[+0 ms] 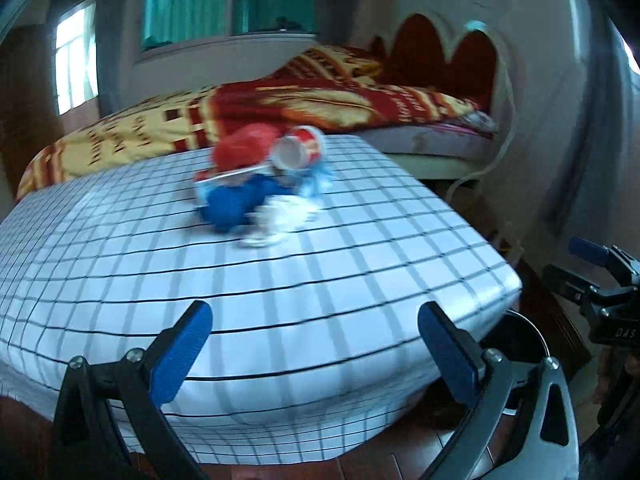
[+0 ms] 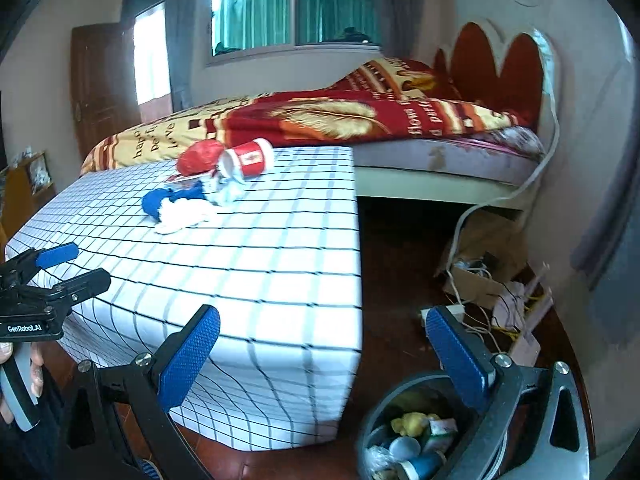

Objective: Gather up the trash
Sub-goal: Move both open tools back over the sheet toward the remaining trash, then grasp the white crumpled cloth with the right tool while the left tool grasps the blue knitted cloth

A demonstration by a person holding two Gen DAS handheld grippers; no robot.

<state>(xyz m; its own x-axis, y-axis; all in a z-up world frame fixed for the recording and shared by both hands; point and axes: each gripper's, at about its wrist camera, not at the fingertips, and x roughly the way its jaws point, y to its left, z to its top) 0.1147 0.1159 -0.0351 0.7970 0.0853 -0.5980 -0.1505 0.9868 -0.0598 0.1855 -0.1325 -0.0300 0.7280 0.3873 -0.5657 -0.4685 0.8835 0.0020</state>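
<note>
Both grippers, left gripper (image 1: 314, 356) and right gripper (image 2: 324, 356), gape wide and empty at lower frame, likely readying a reach; trash pile (image 2: 208, 184) sits mid-frame on the checked table (image 2: 280, 264); bin (image 2: 376, 412) waits lower right.

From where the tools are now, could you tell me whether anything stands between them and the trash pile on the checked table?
Nothing visible does. Both the left tool and right tool are open and empty; only bare checked cloth lies before the pile around the tipped red paper cup.
</note>
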